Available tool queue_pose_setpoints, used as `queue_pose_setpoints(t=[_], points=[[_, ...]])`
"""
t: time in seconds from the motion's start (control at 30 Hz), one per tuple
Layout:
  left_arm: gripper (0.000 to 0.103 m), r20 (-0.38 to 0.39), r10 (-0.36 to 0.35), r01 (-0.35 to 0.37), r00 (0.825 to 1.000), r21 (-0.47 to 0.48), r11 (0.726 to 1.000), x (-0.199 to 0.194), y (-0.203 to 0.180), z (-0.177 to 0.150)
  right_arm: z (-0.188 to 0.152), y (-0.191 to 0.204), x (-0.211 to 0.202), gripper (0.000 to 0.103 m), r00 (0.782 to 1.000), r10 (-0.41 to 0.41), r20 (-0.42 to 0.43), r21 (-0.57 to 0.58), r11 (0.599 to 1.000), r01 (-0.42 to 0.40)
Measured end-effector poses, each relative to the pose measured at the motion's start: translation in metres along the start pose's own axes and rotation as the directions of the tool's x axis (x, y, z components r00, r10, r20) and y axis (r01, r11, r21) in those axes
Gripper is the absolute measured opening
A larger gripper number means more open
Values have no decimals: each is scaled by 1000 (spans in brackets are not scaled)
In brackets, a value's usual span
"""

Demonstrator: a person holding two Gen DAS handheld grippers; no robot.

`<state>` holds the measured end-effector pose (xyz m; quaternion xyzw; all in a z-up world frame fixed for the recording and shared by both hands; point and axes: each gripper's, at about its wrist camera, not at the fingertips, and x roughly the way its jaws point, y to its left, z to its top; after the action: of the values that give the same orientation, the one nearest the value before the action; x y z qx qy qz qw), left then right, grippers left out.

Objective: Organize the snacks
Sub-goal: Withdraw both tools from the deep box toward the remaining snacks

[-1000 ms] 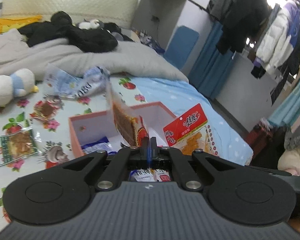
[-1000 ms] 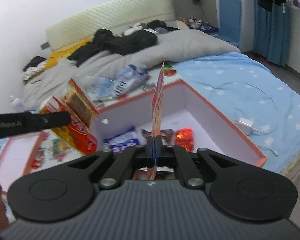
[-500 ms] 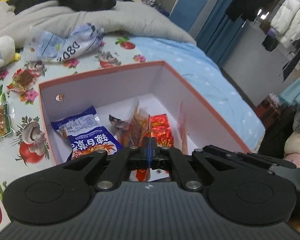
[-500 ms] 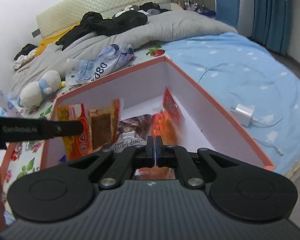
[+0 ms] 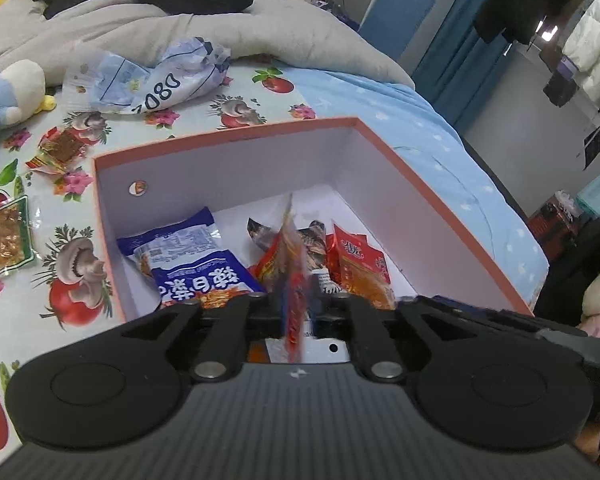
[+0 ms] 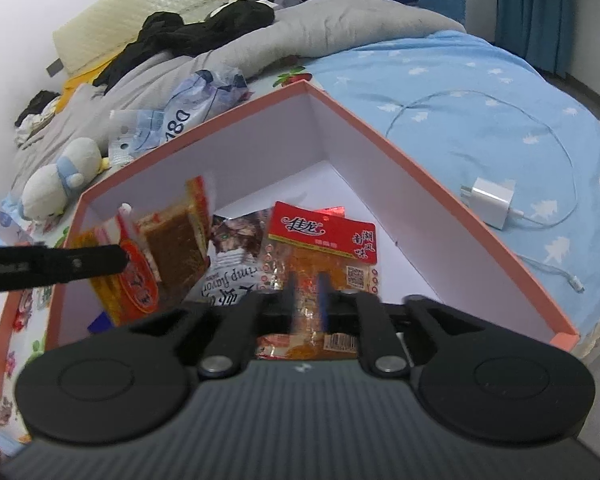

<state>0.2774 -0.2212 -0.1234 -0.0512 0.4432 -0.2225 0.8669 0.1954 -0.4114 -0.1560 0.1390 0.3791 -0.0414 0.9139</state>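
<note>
- Two packets are at the box (image 5: 228, 130) at once, one per gripper, and both are in the release step.
- Right gripper (image 6: 306, 296): jaws spread, nothing between them. The red packet (image 6: 320, 248) lies flat on the box floor just beneath, so this side looks done.
- Left gripper (image 5: 296, 312): the orange packet (image 5: 292, 264) stands edge-on between the jaws and is blurred. I cannot tell whether they pinch it or have just let go.
- From the right wrist view, a left finger (image 6: 80, 264) touches that packet near the box's left wall, and the packet stands upright.
- To do it well, I would lower the orange packet until its bottom edge rests on the pile, then part the jaws fully, so it tips flat rather than wedging upright.
- Aim it into the gap between the blue packet (image 5: 196, 272) and the red one.
- Lift both grippers straight up, so the fingers do not catch the wall or drag a wrapper out.
- Some snacks remain on the sheet: a small one (image 5: 58, 152) and a green-edged one (image 5: 0, 240), both left of the box.
</note>
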Motion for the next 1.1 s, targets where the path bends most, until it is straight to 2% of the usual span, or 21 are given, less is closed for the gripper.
queue_pose_setpoints(t=[0.03, 0.1, 0.17, 0.2, 0.23, 0.43, 0.7, 0.97, 1.1], points=[[46, 1, 4, -4, 1000, 10, 1000, -3, 0, 0, 0, 0, -2, 61, 1000, 2, 11, 3, 1000, -2], [50, 16, -14, 13, 1000, 44, 999, -12, -2, -2, -1, 0, -5, 61, 1000, 0, 20, 3, 1000, 0], [61, 28, -23, 21, 999, 67, 998, -22, -4, -3, -2, 2, -9, 61, 1000, 10, 22, 7, 1000, -10], [69, 34, -22, 20, 999, 72, 997, -27, -5, -3, -2, 4, -12, 61, 1000, 9, 28, 5, 1000, -9], [72, 46, -21, 18, 999, 75, 997, -33, -5, -4, -2, 7, -15, 61, 999, 9, 35, 0, 1000, -9], [72, 115, -32, 25, 993, 66, 998, -78, 2, -8, -1, 28, -49, 61, 995, 27, 96, -28, 999, -24], [72, 220, -8, -1, 975, 39, 999, -154, 18, -22, -5, 68, -98, 61, 980, 99, 175, -90, 992, -85], [72, 311, 40, -37, 950, -13, 999, -217, 47, -54, -21, 110, -131, 61, 959, 193, 208, -190, 970, -154], [72, 309, 75, -62, 948, -51, 997, -237, 64, -74, -34, 128, -142, 61, 954, 221, 204, -235, 957, -171]])
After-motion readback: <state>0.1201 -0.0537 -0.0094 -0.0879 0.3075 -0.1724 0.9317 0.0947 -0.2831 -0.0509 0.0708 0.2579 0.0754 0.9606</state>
